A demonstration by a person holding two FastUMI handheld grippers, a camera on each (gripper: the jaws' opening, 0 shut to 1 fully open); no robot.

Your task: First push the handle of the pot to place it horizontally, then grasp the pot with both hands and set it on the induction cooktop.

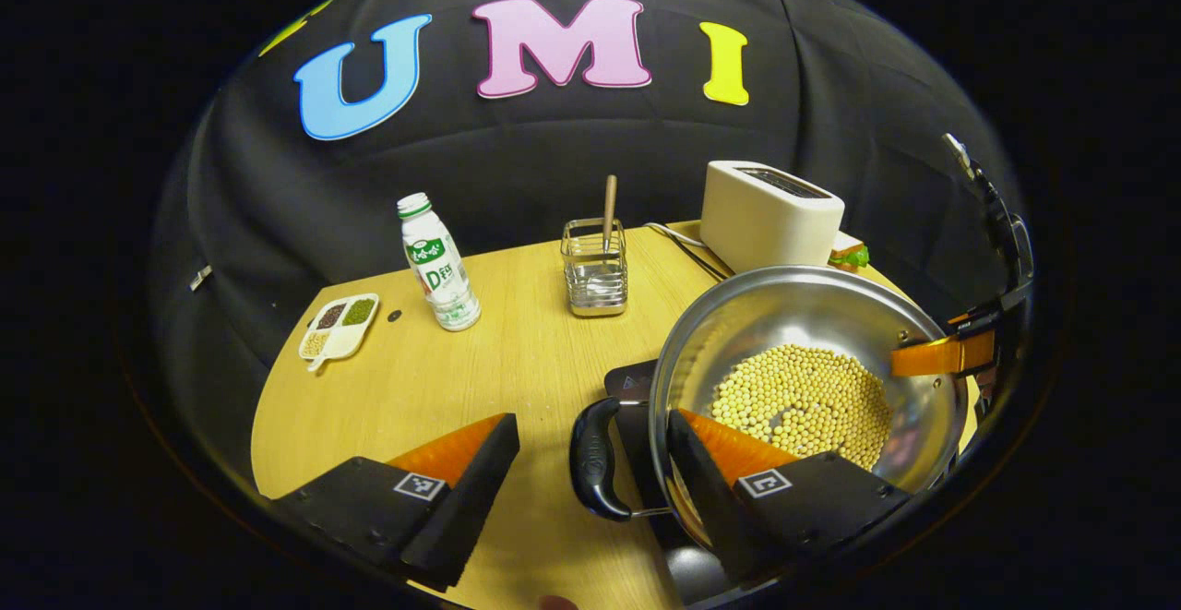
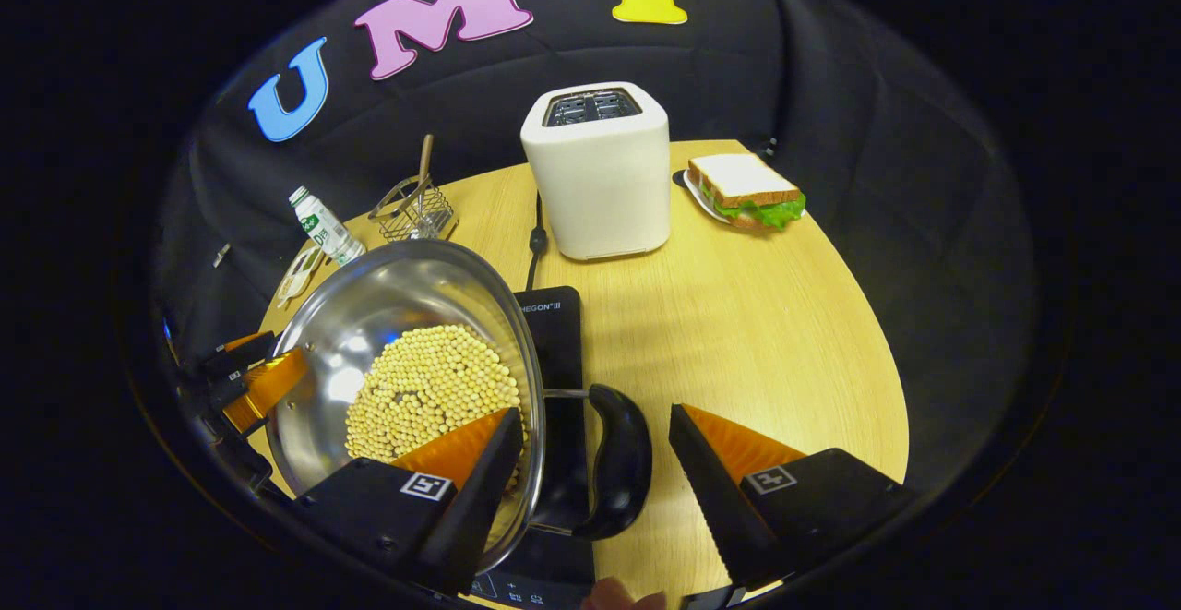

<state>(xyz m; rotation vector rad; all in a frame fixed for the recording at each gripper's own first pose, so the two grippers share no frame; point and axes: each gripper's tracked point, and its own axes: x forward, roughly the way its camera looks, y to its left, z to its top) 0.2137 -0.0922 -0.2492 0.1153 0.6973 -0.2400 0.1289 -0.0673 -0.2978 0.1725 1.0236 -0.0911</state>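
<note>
The shiny round steel pot (image 1: 812,352), holding pale round beans (image 1: 801,402), is over the flat black cooktop (image 2: 554,352) on the wooden table (image 2: 757,315). Left tool (image 1: 590,462) and right tool (image 2: 595,462) each gape wide, straddling a curved black handle (image 1: 592,458). Cooktop lettering reads partly "EGON".

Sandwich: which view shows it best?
The right gripper view: the sandwich lies whole on its plate right of the toaster. In the left gripper view only a sliver peeks from behind the toaster.
</note>
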